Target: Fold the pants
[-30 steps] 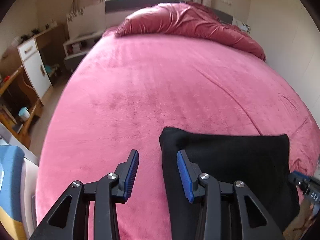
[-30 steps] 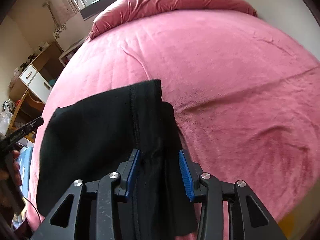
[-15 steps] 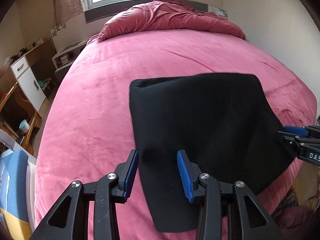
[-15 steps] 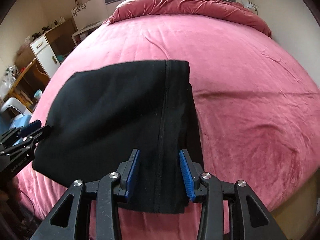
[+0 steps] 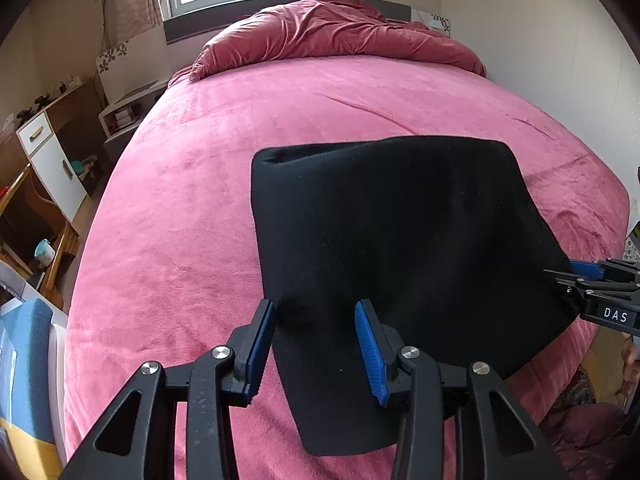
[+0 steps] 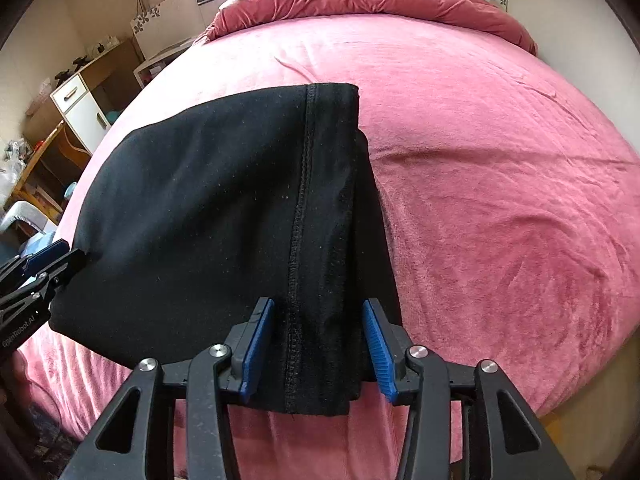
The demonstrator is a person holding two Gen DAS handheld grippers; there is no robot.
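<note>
The black pants (image 5: 400,232) lie folded flat on the pink bed (image 5: 200,200) near its front edge. My left gripper (image 5: 316,344) is open, its blue pads (image 5: 260,340) on either side of the pants' near left edge. In the right wrist view the pants (image 6: 224,208) show a stitched seam along their right side. My right gripper (image 6: 318,344) is open, its pads (image 6: 378,344) on either side of that seam strip, with gaps to the cloth. Each gripper shows in the other's view: the right gripper (image 5: 592,288) and the left gripper (image 6: 40,268) sit at the pants' edges.
A crumpled dark pink duvet (image 5: 332,36) lies at the bed's head under the window. A wooden desk and a white cabinet (image 5: 52,164) stand left of the bed. A wall runs along the right side. The bed's front edge (image 6: 560,392) drops off close below the grippers.
Both grippers have drawn back toward the bed's front edge. The pants went from bunched and lifted at the right gripper to lying spread flat, with more of them in view.
</note>
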